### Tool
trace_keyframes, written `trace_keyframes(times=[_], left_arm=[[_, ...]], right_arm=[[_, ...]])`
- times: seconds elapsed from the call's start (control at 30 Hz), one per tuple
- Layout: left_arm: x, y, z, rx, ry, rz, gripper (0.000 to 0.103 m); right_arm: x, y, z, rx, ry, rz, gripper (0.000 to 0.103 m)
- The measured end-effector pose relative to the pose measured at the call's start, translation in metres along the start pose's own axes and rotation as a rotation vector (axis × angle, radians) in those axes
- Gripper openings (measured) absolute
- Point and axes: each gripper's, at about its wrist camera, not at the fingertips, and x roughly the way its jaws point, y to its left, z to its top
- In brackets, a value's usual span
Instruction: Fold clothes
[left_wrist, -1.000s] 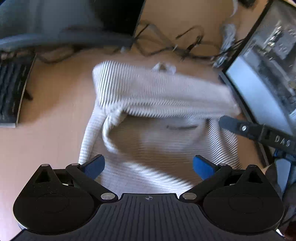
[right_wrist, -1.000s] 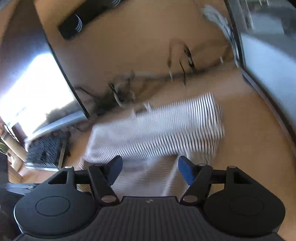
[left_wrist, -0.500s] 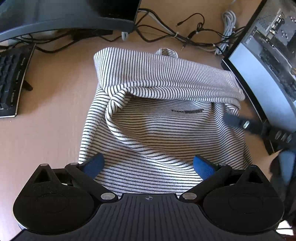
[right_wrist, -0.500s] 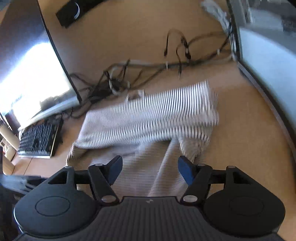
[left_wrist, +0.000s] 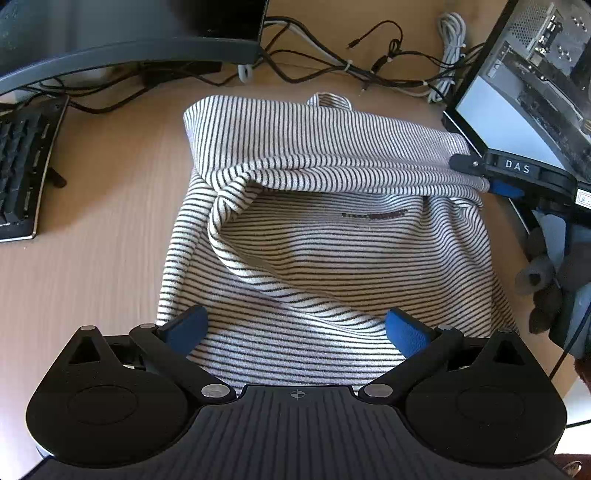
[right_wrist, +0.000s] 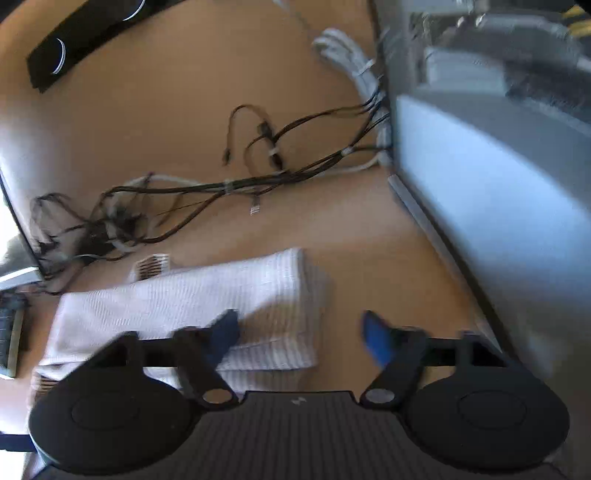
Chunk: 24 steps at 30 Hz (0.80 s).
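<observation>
**Striped shirt partly folded on the desk**

At my far left a keyboard (left_wrist: 18, 173) sits on the desk (left_wrist: 92, 229), with a monitor base (left_wrist: 129, 40) behind it. My left gripper (left_wrist: 295, 328) hangs over the near end of the shirt (left_wrist: 332, 240), its blue fingers spread wide and holding nothing. The shirt lies mid-desk, its far part doubled toward me in a thick band. Cables (left_wrist: 351, 62) trail behind it. At the band's right end sits my right gripper (left_wrist: 484, 177), by a computer case (left_wrist: 535, 92); its own view is blurred, yet the fingers (right_wrist: 376, 341) stand well apart, empty, one over the fold's right edge.
</observation>
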Motion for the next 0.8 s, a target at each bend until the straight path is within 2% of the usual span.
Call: trace_keyframes(times=[0.03, 0.1, 0.23, 0.3, 0.43, 0.47, 0.53, 0.57, 0.67, 0.73, 0.8], left_arm=[[0.0, 0.0, 0.0, -0.003, -0.001, -0.001, 0.103], [0.0, 0.0, -0.001, -0.005, -0.003, 0.0, 0.103], [0.0, -0.002, -0.002, -0.007, -0.005, 0.002, 0.103], [-0.001, -0.001, -0.003, -0.011, -0.006, -0.001, 0.103], [-0.006, 0.004, 0.0, -0.042, -0.005, -0.01, 0.103], [-0.009, 0.006, 0.003, -0.055, -0.01, -0.016, 0.103], [-0.018, 0.005, 0.012, -0.051, -0.056, -0.023, 0.103], [-0.022, 0.003, 0.017, -0.034, -0.086, -0.019, 0.103], [-0.03, -0.014, 0.035, 0.055, -0.177, -0.002, 0.103], [-0.029, -0.029, 0.047, 0.136, -0.225, -0.005, 0.103], [-0.019, -0.041, 0.057, 0.199, -0.247, -0.016, 0.103]], right_arm=[[-0.002, 0.004, 0.002, -0.023, -0.009, 0.007, 0.033], [-0.012, 0.011, 0.009, -0.071, -0.06, 0.024, 0.01], [-0.029, 0.015, 0.027, -0.089, -0.124, 0.062, 0.008], [-0.027, 0.011, 0.024, -0.1, -0.112, 0.038, 0.008], [-0.01, -0.001, 0.0, -0.089, -0.011, -0.05, 0.011], [-0.011, -0.003, -0.003, -0.077, -0.011, -0.056, 0.014], [-0.015, -0.006, -0.005, -0.053, -0.024, -0.058, 0.027], [-0.017, -0.006, -0.003, -0.045, -0.041, -0.054, 0.037], [-0.021, 0.001, 0.005, -0.052, -0.098, -0.04, 0.037], [-0.021, 0.013, 0.009, -0.091, -0.132, -0.001, 0.037], [-0.011, 0.02, 0.01, -0.103, -0.088, 0.033, 0.036]])
